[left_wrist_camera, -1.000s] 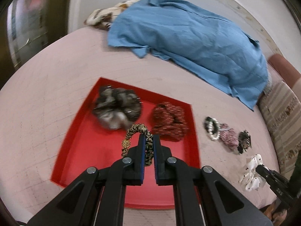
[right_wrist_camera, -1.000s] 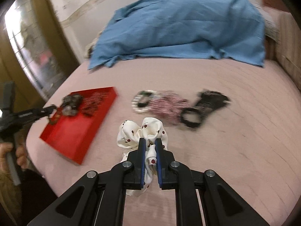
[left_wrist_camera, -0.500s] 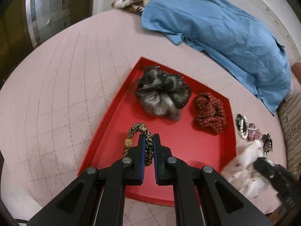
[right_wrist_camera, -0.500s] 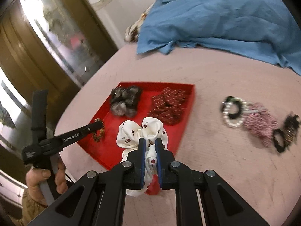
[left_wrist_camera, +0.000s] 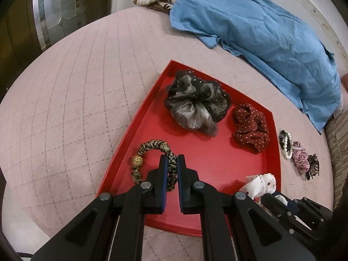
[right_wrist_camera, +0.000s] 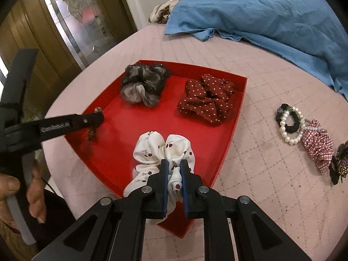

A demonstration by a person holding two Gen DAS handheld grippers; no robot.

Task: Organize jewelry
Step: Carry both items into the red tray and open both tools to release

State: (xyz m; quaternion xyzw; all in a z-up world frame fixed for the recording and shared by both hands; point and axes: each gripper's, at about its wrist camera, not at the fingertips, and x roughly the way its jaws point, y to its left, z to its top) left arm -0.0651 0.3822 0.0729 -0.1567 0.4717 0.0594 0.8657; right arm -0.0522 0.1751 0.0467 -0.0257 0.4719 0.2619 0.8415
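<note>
both grippers are over the red tray (right_wrist_camera: 236, 108) that sits on the pink quilted bedspread (left_wrist_camera: 82, 91). the left gripper (left_wrist_camera: 171, 163) has its fingers pinched tight on a leopard-print hair tie (left_wrist_camera: 150, 148) with a gold bead, and the loop hangs low at the near left corner of the tray; whether it touches the tray floor i cannot tell. the right gripper (right_wrist_camera: 174, 169) is clamped on a white cherry-print scrunchie (right_wrist_camera: 152, 150), whose puffed folds bulge out past the fingertips over the near part of the tray. in the right wrist view the left gripper (right_wrist_camera: 95, 118) reaches in from the left edge with the leopard-print hair tie (right_wrist_camera: 92, 131) dangling under its tip, and a hand (right_wrist_camera: 19, 193) wraps its handle at the lower left. two pieces already lie inside at the far end: a grey and black sheer scrunchie (right_wrist_camera: 143, 84) on the left and a dark red polka-dot scrunchie (right_wrist_camera: 206, 102) to its right, apart from each other. out on the bedspread, to the right of the tray, lies a small cluster: a pearl bracelet (right_wrist_camera: 290, 126) looped with a black hair band, a red checked scrunchie (right_wrist_camera: 319, 145) touching it, and a black clip (right_wrist_camera: 339, 163) just beside that. farther back a blue cloth (right_wrist_camera: 271, 8) is spread over the bed with a floral fabric (right_wrist_camera: 163, 10) poking out at its left end.
</note>
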